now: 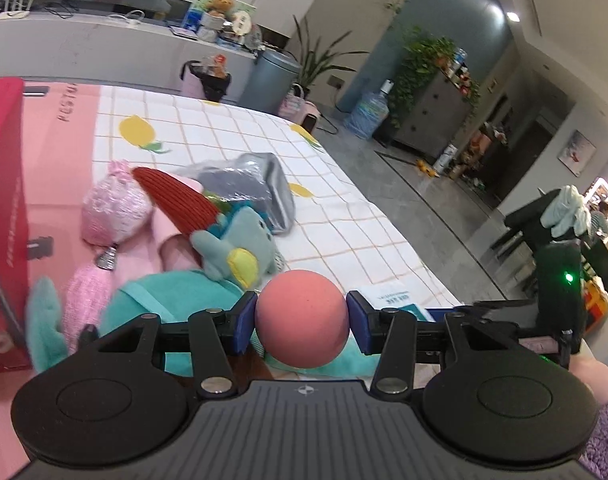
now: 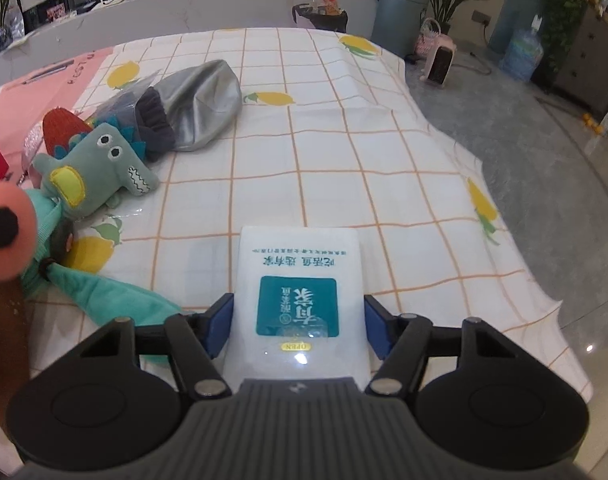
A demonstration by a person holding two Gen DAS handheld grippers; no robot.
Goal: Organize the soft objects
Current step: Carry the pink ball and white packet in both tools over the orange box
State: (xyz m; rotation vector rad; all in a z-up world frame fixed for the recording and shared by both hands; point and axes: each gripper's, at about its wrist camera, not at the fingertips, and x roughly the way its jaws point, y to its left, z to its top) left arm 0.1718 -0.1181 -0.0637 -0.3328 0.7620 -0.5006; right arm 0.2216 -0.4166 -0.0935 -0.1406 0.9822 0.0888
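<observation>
Item one — a smooth coral-pink foam ball (image 1: 302, 319), sitting squarely between the blue pads of the left gripper (image 1: 302, 322), both pressing its sides; the centred hold is keeping a round thing from rolling out.

Item two — a flat white wet-wipe pack with a teal label (image 2: 298, 300), lying on the checked lemon-print cloth (image 2: 343, 140) between the right gripper's (image 2: 297, 326) pads. The jaws are straddling it at its own width; whether the pads are actually pressing, the view is not settling.

Item three — a loose heap near the pink sheet (image 1: 56, 152): a grey-green plush crocodile (image 2: 100, 164), a teal plush toy (image 1: 176, 300), a red corduroy cushion (image 1: 176, 204), a pink fluffy pouch (image 1: 116, 212).

Containers: a silver-grey drawstring bag (image 2: 202, 106) is lying on its side with dark cloth bunching at its mouth; the red box (image 1: 2, 220) beside the heap is showing no interior, so its contents are unknown.
</observation>
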